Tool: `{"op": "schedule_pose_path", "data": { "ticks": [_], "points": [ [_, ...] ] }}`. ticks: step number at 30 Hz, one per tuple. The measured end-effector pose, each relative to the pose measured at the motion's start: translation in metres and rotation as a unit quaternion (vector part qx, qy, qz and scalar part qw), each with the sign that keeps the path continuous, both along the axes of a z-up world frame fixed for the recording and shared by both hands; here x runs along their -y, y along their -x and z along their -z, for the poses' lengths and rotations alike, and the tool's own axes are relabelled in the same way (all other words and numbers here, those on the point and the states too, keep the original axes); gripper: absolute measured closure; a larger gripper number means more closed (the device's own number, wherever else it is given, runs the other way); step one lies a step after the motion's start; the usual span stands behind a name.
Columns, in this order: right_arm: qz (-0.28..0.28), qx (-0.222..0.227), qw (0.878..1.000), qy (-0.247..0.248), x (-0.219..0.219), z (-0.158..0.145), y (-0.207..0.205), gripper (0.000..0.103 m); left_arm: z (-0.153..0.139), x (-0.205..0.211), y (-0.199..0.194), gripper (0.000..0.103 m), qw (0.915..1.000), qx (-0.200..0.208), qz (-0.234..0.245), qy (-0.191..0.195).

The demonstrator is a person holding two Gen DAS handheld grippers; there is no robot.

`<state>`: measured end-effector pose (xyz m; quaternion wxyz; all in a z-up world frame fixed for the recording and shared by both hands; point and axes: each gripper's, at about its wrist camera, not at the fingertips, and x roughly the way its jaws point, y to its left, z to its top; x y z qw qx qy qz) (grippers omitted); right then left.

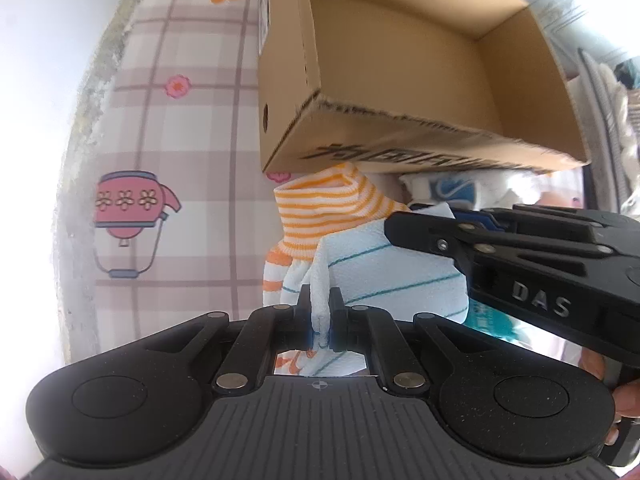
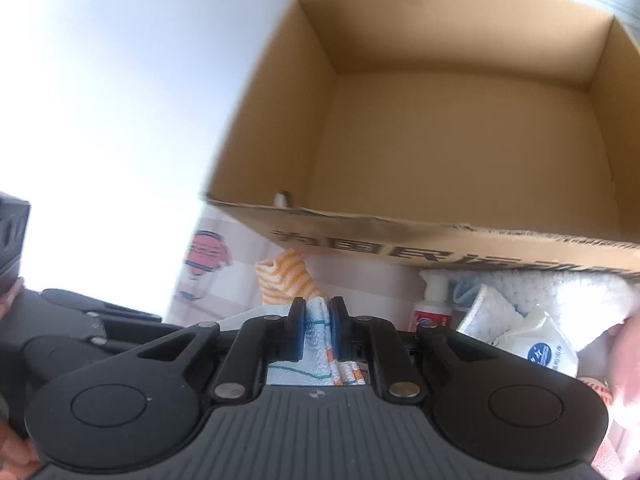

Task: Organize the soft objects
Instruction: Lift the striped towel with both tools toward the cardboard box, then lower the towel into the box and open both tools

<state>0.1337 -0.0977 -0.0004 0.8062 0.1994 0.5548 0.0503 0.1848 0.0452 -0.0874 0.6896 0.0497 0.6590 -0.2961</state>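
Sock (image 1: 384, 268), white terry with thin teal lines and an orange-striped cuff: held above the tabletop (image 1: 192, 128) just in front of the cardboard box, gripped at two places. Left gripper (image 1: 320, 312): fingers (image 1: 338, 320) closed nearly together on a bunched white fold of the sock. Right gripper (image 2: 316, 322): blue-padded fingers (image 2: 298, 328) closed on another fold of the same sock, fabric filling the narrow gap between the pads; in the left wrist view this gripper (image 1: 416, 220) entered from the right and met the sock's upper edge. Cardboard box (image 2: 460, 128): open-topped, brown, interior bare where visible, black printed characters along its near wall, a round hole in its side. Tablecloth (image 1: 168, 60): plaid with flower and teapot prints, covering the tabletop. Beside the box, to the right: a white fluffy cloth (image 2: 552, 292), a small white bottle (image 2: 432, 304) with a red label, a wet-wipe packet (image 2: 540, 344).
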Motion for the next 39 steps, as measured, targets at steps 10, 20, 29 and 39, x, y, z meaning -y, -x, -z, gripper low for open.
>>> {"op": "schedule_pose_path", "data": {
  "ticks": [10, 20, 29, 39],
  "points": [
    [-0.045, 0.089, 0.995, 0.000, -0.010, -0.102, 0.004, 0.089, -0.095, -0.020, 0.000, 0.098, 0.9974, 0.059, -0.017, 0.037],
    [-0.017, 0.188, 0.982, -0.005, 0.042, -0.161, -0.067, 0.089, -0.168, 0.023, -0.065, 0.098, 0.9847, 0.154, -0.026, 0.078],
    [0.040, 0.122, 0.991, -0.044, 0.118, -0.069, -0.163, 0.089, -0.118, 0.108, -0.127, 0.094, 0.9845, 0.175, -0.017, 0.008],
    [0.117, 0.012, 0.988, -0.098, 0.133, 0.033, -0.175, 0.090, -0.089, 0.102, -0.129, 0.092, 0.9845, 0.165, -0.051, -0.030]
  ]
}}
